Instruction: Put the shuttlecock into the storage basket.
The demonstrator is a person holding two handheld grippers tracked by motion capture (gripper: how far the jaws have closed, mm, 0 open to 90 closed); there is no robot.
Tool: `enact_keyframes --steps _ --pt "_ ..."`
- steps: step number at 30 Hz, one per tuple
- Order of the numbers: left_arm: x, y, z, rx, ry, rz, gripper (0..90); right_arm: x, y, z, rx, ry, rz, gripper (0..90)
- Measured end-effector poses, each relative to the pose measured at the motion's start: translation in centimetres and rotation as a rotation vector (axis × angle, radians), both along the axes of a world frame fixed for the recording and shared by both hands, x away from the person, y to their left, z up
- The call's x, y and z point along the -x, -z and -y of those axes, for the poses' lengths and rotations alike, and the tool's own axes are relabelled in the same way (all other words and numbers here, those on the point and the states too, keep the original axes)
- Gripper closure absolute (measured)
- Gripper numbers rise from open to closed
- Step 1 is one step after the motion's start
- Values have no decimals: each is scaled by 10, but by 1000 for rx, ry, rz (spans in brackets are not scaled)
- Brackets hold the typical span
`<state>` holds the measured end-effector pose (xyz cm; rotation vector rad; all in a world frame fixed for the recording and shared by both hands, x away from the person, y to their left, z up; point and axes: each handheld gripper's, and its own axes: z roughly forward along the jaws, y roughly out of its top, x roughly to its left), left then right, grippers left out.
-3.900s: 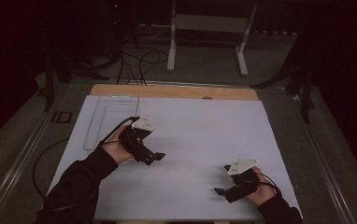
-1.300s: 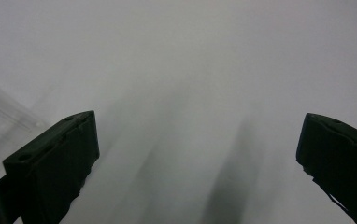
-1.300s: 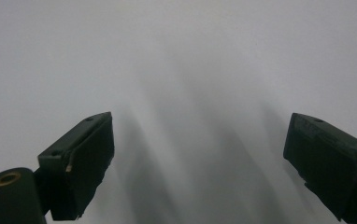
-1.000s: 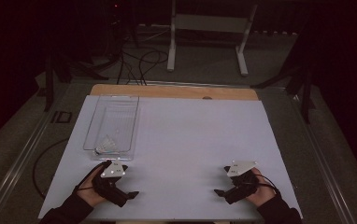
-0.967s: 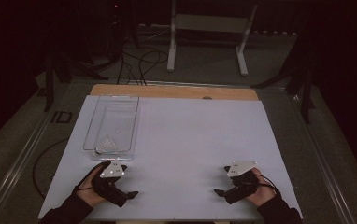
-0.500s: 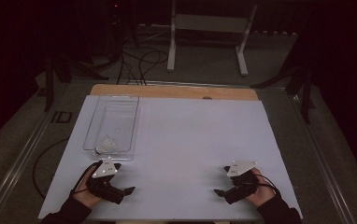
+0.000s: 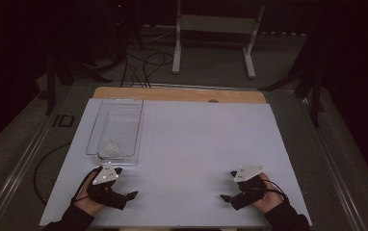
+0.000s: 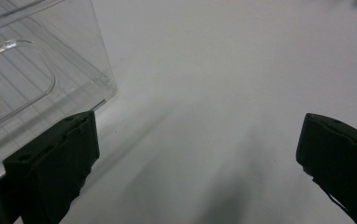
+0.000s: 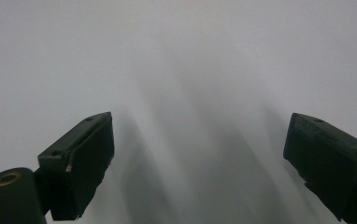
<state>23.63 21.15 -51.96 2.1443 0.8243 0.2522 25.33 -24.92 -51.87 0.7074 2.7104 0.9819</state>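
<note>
A clear plastic tray lies on the left half of my white worktop, with something small and pale inside its near end. My left tool rests just in front of it, jaws spread wide on nothing. My right tool rests well apart at the near right, also wide and empty.

- A white sheet covers most of the table, brightly lit against a dark room.
- A bare wooden strip of tabletop shows along the sheet's far edge.
- Beyond that edge, a white metal stand sits on grey floor.
- Black cables snake left of the stand.
</note>
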Motion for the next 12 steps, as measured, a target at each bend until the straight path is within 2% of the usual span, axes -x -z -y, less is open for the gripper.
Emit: enact_keyframes --steps 12 --pt "1 1 0 -4 4 0 2 0 3 -2 6 -4 -4 87"
